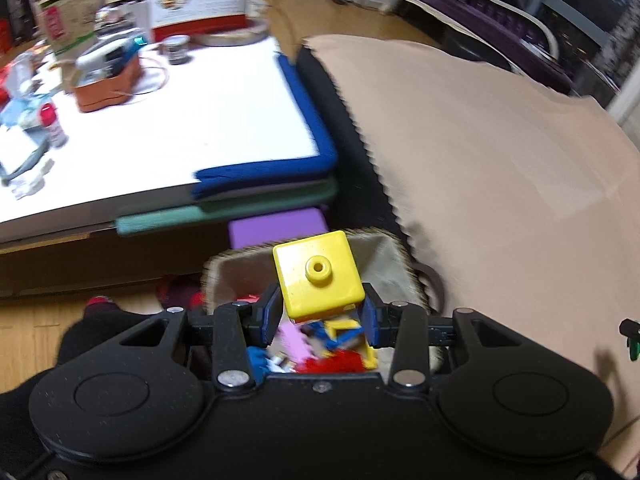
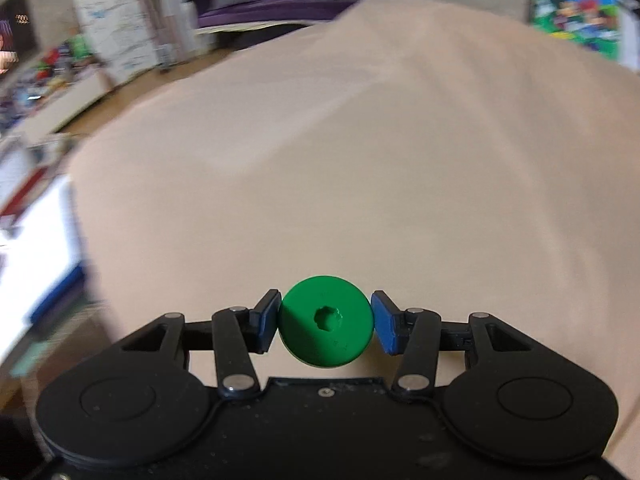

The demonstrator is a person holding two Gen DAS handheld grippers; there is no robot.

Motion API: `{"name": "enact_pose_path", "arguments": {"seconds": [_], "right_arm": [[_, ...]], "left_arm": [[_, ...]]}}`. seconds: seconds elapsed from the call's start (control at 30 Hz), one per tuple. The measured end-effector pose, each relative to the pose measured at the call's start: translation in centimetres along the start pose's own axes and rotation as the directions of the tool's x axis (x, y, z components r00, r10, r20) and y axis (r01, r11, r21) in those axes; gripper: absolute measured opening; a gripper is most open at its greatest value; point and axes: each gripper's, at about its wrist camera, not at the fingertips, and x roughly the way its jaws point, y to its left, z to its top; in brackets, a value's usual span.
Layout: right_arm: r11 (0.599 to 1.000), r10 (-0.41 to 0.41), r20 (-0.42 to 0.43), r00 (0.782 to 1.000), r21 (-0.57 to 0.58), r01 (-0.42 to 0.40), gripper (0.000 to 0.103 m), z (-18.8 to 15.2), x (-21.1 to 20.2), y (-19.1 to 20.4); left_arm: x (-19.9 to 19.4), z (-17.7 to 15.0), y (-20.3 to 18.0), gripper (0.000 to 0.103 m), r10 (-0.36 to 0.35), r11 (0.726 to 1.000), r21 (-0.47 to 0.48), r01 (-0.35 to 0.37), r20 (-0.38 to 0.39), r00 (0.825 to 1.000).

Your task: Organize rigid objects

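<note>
In the left wrist view my left gripper [image 1: 320, 312] is shut on a yellow cube block [image 1: 318, 274] with a round stud on its face. It holds the block above a woven basket [image 1: 384, 256] that contains several coloured toy pieces [image 1: 332, 356]. In the right wrist view my right gripper [image 2: 325, 322] is shut on a green round block [image 2: 326, 320] with a hole in its middle, held above a beige cloth [image 2: 360, 160]. A small part of the right gripper with the green piece [image 1: 632, 340] shows at the right edge of the left view.
A low table with a white top [image 1: 180, 120] and blue edge stands at the left, carrying an orange box [image 1: 108, 88], a can [image 1: 176, 48] and a red-capped bottle [image 1: 52, 124]. The beige cloth [image 1: 500, 160] covers the right side. A purple block [image 1: 276, 226] lies behind the basket.
</note>
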Motion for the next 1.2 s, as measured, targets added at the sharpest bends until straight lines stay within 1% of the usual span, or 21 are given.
{"name": "enact_pose_path", "arguments": {"seconds": [0.03,0.1,0.2,0.23,0.3,0.37,0.43,0.5,0.6,0.7,0.8,0.83,1.03,1.07,1.1,1.2], "right_arm": [[0.999,0.048,-0.014,0.999,-0.010,-0.048,0.048,-0.1,-0.2,1.8],[0.992,0.115,-0.029,0.993,-0.049,-0.117,0.048,-0.4,-0.6,5.3],[0.974,0.184,-0.052,0.982,-0.121,-0.189,0.048,-1.4,-1.2,10.8],[0.967,0.206,-0.059,0.977,-0.139,-0.213,0.048,-1.7,-1.3,12.3],[0.952,0.241,-0.080,0.967,-0.175,-0.251,0.049,-2.7,-1.5,15.4],[0.943,0.260,-0.091,0.961,-0.190,-0.273,0.049,-3.6,-1.5,17.5],[0.933,0.285,-0.120,0.951,-0.192,-0.304,0.049,-4.4,-1.3,18.9],[0.926,0.298,-0.161,0.941,-0.190,-0.326,0.049,-4.5,-0.5,19.9],[0.926,0.276,-0.193,0.941,-0.208,-0.315,0.049,-4.6,0.7,21.7],[0.924,0.268,-0.212,0.940,-0.219,-0.313,0.050,-5.0,1.4,23.0],[0.922,0.266,-0.224,0.938,-0.227,-0.315,0.059,-5.3,2.1,23.5],[0.923,0.261,-0.221,0.940,-0.229,-0.310,0.059,-5.3,2.2,23.6],[0.930,0.243,-0.217,0.946,-0.227,-0.291,0.061,-5.9,2.4,23.0],[0.931,0.233,-0.216,0.948,-0.232,-0.282,0.062,-6.1,2.2,22.8],[0.933,0.224,-0.214,0.951,-0.236,-0.273,0.066,-6.2,2.0,22.6],[0.935,0.197,-0.212,0.957,-0.252,-0.249,0.073,-6.8,2.0,22.4]], "left_arm": [[0.3,0.1,0.4,0.041,0.008,1.000,-0.017,-0.008,-0.001,1.000],[1.4,0.0,1.3,0.041,0.011,0.999,-0.051,-0.012,-0.023,1.000],[3.4,-0.3,2.0,0.041,0.015,0.996,-0.081,-0.024,-0.101,0.995],[3.6,-0.3,2.1,0.040,0.010,0.996,-0.084,-0.019,-0.113,0.994],[3.6,-0.4,2.1,0.037,0.026,0.997,-0.073,-0.034,-0.108,0.994],[3.6,-0.6,2.0,0.037,0.056,0.996,-0.063,-0.062,-0.097,0.994],[3.7,-0.8,2.1,0.037,0.066,0.996,-0.059,-0.072,-0.103,0.993],[3.9,-0.8,2.1,0.037,0.058,0.996,-0.058,-0.065,-0.114,0.992],[4.1,-0.7,2.2,0.037,0.087,0.994,-0.059,-0.095,-0.116,0.989],[4.3,-0.6,2.2,0.037,0.093,0.993,-0.061,-0.102,-0.125,0.988],[4.2,-0.6,2.2,0.039,0.104,0.992,-0.056,-0.111,-0.122,0.987],[4.2,-0.7,2.2,0.039,0.103,0.992,-0.057,-0.111,-0.123,0.987],[4.1,-0.7,2.5,0.048,0.097,0.992,-0.068,-0.107,-0.134,0.986],[4.1,-0.7,2.4,0.050,0.095,0.992,-0.065,-0.104,-0.134,0.986],[4.0,-0.8,2.3,0.054,0.096,0.993,-0.060,-0.105,-0.132,0.987],[3.8,-0.9,1.9,0.057,0.106,0.993,-0.040,-0.112,-0.124,0.987]]}}
